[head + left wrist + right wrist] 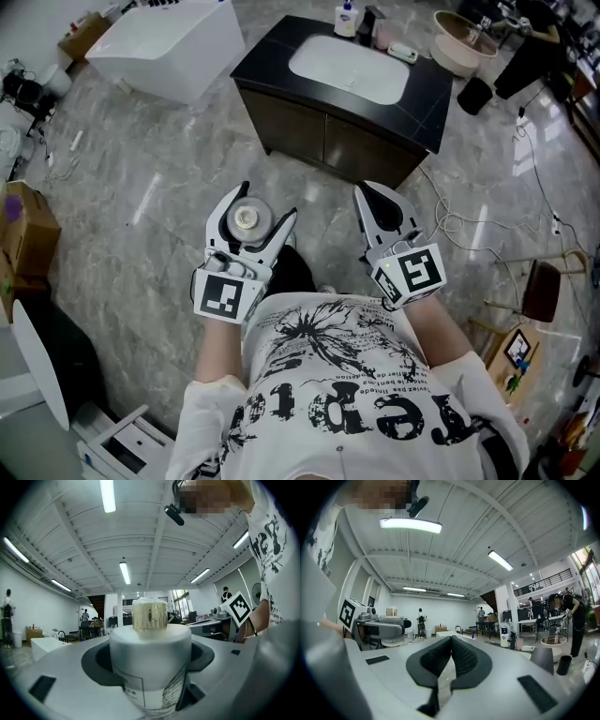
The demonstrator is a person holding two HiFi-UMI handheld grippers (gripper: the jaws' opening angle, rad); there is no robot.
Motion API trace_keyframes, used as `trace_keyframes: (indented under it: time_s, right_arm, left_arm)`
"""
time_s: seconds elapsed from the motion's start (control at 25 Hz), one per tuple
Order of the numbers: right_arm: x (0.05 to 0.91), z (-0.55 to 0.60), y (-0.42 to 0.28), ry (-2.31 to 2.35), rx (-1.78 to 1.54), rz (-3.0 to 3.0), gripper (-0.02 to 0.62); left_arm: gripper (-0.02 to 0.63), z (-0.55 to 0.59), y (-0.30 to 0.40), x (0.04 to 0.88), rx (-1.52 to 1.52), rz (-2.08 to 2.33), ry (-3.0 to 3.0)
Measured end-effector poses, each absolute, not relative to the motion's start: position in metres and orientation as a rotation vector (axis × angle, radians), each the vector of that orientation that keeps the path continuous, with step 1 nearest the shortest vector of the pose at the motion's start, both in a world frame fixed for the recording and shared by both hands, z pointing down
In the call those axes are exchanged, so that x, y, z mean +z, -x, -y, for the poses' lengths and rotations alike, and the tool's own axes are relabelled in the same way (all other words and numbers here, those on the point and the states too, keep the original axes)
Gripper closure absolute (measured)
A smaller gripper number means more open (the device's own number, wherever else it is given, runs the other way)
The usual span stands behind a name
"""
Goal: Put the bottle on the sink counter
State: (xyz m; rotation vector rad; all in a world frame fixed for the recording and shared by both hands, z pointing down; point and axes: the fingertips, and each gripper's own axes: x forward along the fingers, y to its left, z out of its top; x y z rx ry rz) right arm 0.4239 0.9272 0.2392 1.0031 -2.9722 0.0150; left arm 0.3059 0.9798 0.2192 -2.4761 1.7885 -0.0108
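Observation:
A white bottle [247, 218] with a pale tan cap stands upright between the jaws of my left gripper [260, 211], which is shut on it at chest height. In the left gripper view the bottle [150, 663] fills the middle, its label facing the camera. My right gripper [384, 208] is beside it to the right, shut and empty; its black pads [451, 660] meet at the tips. The dark sink counter [427, 89] with a white basin stands ahead on the marble floor.
On the counter's back edge stand a soap bottle [346, 19], a pink cup [382, 36] and a small dish [402, 53]. A white tub [169, 47] is at the far left, a round basin [466, 42] at the far right. Cables lie on the floor at right.

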Motion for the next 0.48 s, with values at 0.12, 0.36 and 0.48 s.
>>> trace_keyframes:
  time_s: [0.12, 0.36, 0.48]
  right_arm:
    - [0.249, -0.895, -0.403, -0.989, 0.016, 2.976, 0.581]
    - [0.259, -0.786, -0.328, -1.038, 0.05, 2.956, 0.581]
    - [0.256, -0.703, -0.259, -1.089, 0.056, 2.934, 0.581]
  left_arm:
    - [0.258, -0.946, -0.286, 0.226, 0.022, -1.804, 2.466]
    - [0.258, -0.84, -0.214, 0.236, 0.028, -1.752, 2.487]
    - [0.258, -0.756, -0.143, 0.231, 0.026, -1.704, 2.518]
